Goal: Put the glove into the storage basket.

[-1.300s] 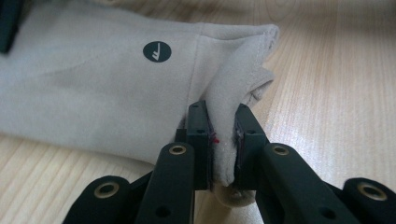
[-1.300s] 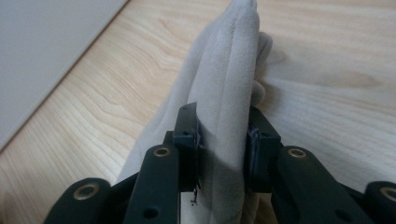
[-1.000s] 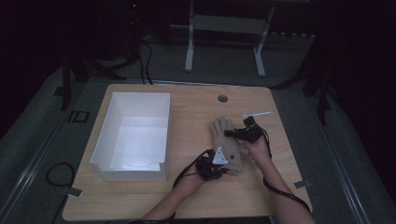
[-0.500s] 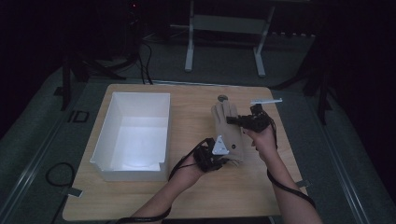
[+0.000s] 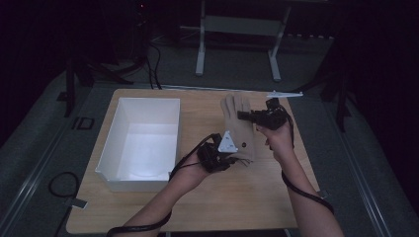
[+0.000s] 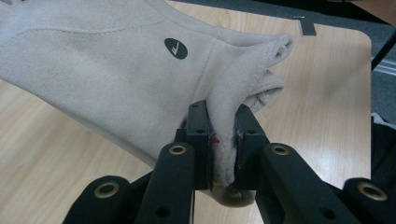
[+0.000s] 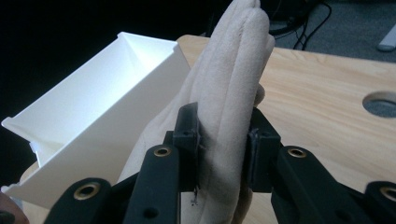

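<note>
A beige suede glove [image 5: 240, 129] is held stretched above the wooden table [image 5: 276, 207], right of the white box. My left gripper [image 5: 228, 159] is shut on its cuff [image 6: 223, 126], near a small black oval label [image 6: 175, 48]. My right gripper [image 5: 243, 115] is shut on the glove's fingers [image 7: 227, 100], which run up between its jaws. The glove [image 6: 102, 79] spreads flat away from the left jaws, its cuff opening bunched at the right.
An open white box [image 5: 141, 140] stands on the left half of the table; its wall [image 7: 102, 116] sits close to the left of the right gripper. A round hole [image 7: 382, 103] is in the tabletop at the far right. Cables trail over the table's front.
Both grippers have lifted the glove and carried it farther from the person. The right gripper rose and moved back, pulling the glove out straighter.
</note>
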### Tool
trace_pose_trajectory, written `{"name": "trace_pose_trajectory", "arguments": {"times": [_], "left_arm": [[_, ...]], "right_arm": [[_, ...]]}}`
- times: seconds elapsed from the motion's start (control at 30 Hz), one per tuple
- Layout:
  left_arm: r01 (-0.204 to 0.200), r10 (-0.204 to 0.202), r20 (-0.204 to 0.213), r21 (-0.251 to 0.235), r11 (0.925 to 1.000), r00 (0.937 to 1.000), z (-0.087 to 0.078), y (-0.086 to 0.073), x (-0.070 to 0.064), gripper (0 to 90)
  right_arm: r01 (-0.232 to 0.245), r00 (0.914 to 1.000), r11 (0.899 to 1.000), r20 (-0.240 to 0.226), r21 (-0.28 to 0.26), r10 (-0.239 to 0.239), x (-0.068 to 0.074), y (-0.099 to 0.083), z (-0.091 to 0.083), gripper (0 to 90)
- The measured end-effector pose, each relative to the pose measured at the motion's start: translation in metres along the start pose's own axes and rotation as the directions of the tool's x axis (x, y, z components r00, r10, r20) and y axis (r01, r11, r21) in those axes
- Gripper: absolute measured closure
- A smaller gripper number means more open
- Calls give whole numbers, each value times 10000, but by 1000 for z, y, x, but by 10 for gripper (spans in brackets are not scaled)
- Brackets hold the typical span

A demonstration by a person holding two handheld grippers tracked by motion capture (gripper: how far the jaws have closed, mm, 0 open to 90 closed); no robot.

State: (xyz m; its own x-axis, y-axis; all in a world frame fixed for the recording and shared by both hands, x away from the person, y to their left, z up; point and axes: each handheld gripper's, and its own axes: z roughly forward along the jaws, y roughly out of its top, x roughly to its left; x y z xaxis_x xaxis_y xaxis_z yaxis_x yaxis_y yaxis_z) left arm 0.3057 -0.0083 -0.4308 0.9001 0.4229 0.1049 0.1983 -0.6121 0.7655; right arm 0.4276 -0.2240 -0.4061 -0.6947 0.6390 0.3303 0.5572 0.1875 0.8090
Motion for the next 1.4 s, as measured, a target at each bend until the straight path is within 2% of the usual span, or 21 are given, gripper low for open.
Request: {"name": "trace_pose_trajectory", "arguments": {"times": [0.17, 0.27, 0.6, 1.07, 1.23, 1.4], "left_arm": [[-61, 64, -257, 113, 9999, 9996, -11, -1, 3, 809], [-29, 37, -422, 189, 9998, 9991, -21, -5, 7, 808], [214, -188, -820, 305, 9993, 9965, -48, -26, 17, 809], [718, -645, -1406, 469, 9963, 9880, -88, -62, 35, 808], [803, -741, -1557, 342, 9962, 9850, -99, -71, 39, 808], [989, -926, -1788, 266, 9947, 9795, -113, -86, 45, 808]], "right_arm": [[123, 9999, 9999, -118, -73, -124, 10, 10, 4, 706], [350, 9992, 9994, -190, -60, -351, 21, 18, 11, 705], [723, 9964, 9973, -452, 97, -718, 47, 31, 37, 705], [1091, 9898, 9936, -957, 304, -1057, 86, 47, 85, 705], [1094, 9886, 9935, -1078, 316, -1054, 94, 51, 96, 706], [1256, 9854, 9916, -1201, 319, -1210, 108, 57, 112, 705]]}}
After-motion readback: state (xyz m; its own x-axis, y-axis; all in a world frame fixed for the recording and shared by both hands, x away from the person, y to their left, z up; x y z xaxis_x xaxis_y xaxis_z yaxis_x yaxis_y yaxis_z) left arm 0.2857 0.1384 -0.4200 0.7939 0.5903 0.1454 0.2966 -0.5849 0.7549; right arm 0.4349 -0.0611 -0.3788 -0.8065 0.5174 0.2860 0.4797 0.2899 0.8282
